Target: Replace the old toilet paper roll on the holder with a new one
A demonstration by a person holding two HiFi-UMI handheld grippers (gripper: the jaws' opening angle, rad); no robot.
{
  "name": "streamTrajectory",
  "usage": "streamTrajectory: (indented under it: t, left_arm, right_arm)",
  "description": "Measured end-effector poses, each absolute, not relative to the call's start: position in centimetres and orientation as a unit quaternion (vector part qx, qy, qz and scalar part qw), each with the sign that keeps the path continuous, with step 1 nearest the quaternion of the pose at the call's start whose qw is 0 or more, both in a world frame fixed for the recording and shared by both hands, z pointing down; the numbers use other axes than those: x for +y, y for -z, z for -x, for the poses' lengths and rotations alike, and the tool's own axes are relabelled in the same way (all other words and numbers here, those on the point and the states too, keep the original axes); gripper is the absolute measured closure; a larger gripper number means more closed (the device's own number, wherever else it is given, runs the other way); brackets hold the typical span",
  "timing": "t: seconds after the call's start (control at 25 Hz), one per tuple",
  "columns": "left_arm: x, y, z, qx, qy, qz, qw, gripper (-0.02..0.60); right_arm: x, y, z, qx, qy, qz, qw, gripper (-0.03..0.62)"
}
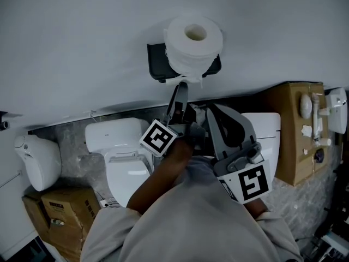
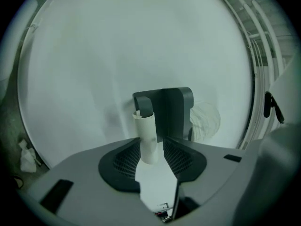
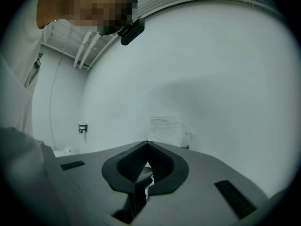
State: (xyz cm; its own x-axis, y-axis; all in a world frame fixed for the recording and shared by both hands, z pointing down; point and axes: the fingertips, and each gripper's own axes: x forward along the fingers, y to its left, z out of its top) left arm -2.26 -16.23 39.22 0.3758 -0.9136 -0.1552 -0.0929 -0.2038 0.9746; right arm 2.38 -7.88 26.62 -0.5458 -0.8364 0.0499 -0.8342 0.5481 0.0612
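The left gripper has its jaws spread, and the near end of a bare cardboard core lies between them. The core sits against the pad on the 9 o'clock side, while a thin gap shows at the 3 o'clock side, so it is not pinched. In the left gripper view the core runs from 6 toward 12 o'clock, and its far end meets the curved arm of the black holder on the white wall. In the head view a full toilet paper roll sits at the holder, at 12 o'clock, with its hole facing the camera. The right gripper is at 4 o'clock of the left one, jaws pressed together with nothing between them. A white toilet stands at 8 o'clock and a cardboard box at 3 o'clock.
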Motion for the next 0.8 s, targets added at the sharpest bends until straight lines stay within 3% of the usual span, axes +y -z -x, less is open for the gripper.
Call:
streamTrajectory:
  t: [0.52, 0.8]
  left_arm:
    - [-18.1, -38.9, 1.9, -0.365, 0.435, -0.648, 0.508, 0.345]
    - [-18.9, -39.7, 1.9, -0.367, 0.437, -0.639, 0.516, 0.342]
  right_arm:
    - [-8.8, -26.7, -2.9, -0.875, 0.011, -0.483, 0.039, 0.577]
    - [-9.5, -27.0, -3.3, -0.873, 0.007, -0.485, 0.042, 0.577]
